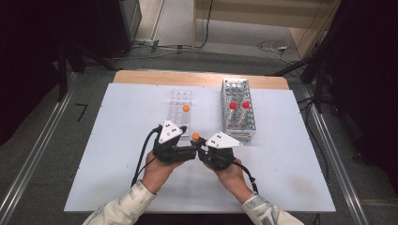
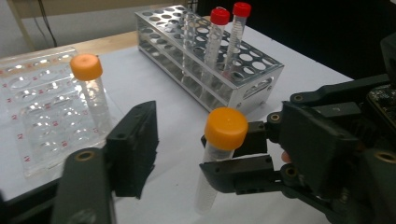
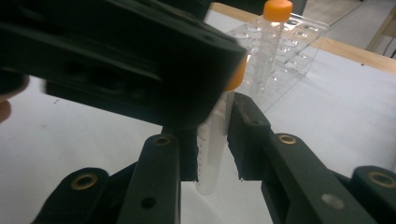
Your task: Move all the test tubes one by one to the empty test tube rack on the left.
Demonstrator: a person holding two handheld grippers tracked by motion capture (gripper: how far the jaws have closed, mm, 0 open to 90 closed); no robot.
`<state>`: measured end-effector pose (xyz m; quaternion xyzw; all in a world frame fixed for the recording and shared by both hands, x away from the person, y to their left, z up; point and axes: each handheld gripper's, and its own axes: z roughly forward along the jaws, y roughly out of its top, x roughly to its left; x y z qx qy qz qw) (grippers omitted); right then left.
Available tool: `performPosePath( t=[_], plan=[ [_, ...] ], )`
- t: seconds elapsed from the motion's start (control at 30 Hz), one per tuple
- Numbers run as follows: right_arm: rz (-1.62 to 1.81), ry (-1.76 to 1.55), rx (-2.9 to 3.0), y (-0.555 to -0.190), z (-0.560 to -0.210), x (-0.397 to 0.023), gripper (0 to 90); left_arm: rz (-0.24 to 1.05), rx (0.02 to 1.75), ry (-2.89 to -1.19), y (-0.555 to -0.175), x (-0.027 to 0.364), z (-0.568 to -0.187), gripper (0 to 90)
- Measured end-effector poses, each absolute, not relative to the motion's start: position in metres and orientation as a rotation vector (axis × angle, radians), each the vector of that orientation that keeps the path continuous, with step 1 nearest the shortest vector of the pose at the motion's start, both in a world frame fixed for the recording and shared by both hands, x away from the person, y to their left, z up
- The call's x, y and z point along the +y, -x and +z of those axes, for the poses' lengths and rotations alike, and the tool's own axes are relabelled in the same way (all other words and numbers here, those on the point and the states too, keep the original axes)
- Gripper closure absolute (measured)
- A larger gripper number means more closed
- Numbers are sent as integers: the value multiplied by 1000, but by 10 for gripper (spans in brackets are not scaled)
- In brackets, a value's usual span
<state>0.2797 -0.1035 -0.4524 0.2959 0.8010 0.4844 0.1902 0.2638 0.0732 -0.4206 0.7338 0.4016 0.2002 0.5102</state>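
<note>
Both hands are down near the front middle of the table (image 1: 117,154) now, grippers nose to nose. The right gripper (image 3: 212,140) is clamped on an orange-capped tube (image 2: 219,149), jaws pinching the clear body below the cap, and the tube stands close to upright, cap on top, tilted just a touch. It hangs above the white surface, just in front of the clear plastic rack (image 1: 180,101) and off the near left corner of the metal rack (image 1: 239,110).

Now the left gripper (image 1: 193,151): its jaws stand apart with nothing in them, one black jaw to the near side in its own view and the tube's cap right across from it. From the right gripper view, a big dark block of the left gripper crowds against the cap; whether it already touches the cap I can't quite say, that part is blurred.

So the thing to watch: the tube's long axis runs up and down, the left jaws come at it level from the side. Looks like a handover or a go at the cap. A second orange tube (image 2: 91,88) waits in the clear rack, two red-capped tubes (image 2: 226,32) in the metal one.
</note>
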Motion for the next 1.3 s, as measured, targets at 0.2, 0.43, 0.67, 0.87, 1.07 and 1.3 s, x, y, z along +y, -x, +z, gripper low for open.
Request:
performPosePath(
  t=[0.2,0.43,0.67,0.87,1.07,1.3],
  plan=[
    [1373,-818,2257,-276,-451,-101,712,475,939,-1780,-262,73,-421,529],
    [1379,-815,2257,-275,-451,-101,712,484,930,-1791,-261,72,-422,671],
    [1377,-825,2260,-276,-451,-101,710,486,941,-1786,-263,71,-423,695],
    [1388,-815,2296,-278,-449,-103,457,488,946,-1789,-265,71,-422,699],
    [1368,-832,2321,-280,-447,-110,261,482,955,-1771,-269,73,-419,699],
    [1382,-879,2266,-282,-438,-134,247,475,979,-1754,-279,77,-412,699]
  ],
)
